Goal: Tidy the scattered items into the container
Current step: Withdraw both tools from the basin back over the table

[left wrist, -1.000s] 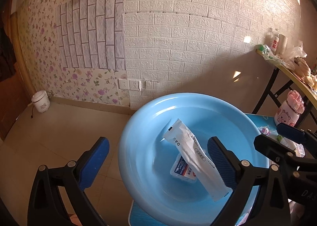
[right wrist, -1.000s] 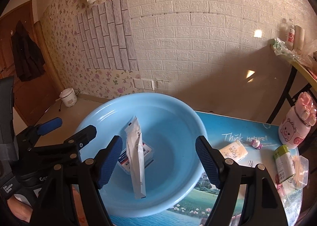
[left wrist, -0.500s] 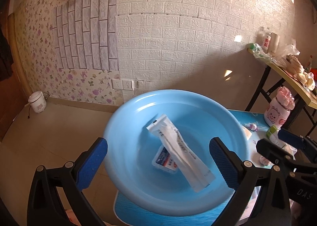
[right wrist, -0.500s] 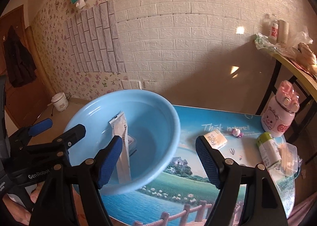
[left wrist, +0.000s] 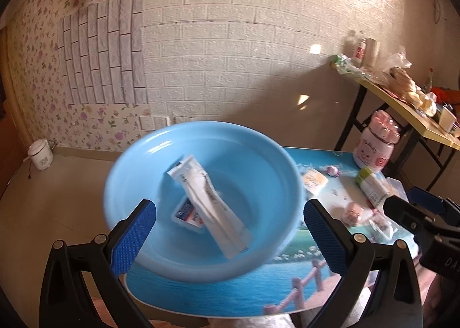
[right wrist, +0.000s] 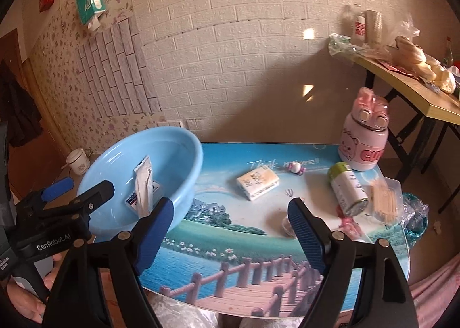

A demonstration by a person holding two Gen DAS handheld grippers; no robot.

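Holding both claws wide and empty, we have the left gripper (left wrist: 227, 237) before the blue basin (left wrist: 138, 161), where a long white sachet (left wrist: 208, 207) already lies, while the right gripper (right wrist: 230, 226), its jaws just opened further, faces the small white box (right wrist: 258, 183) on the table (right wrist: 218, 247).
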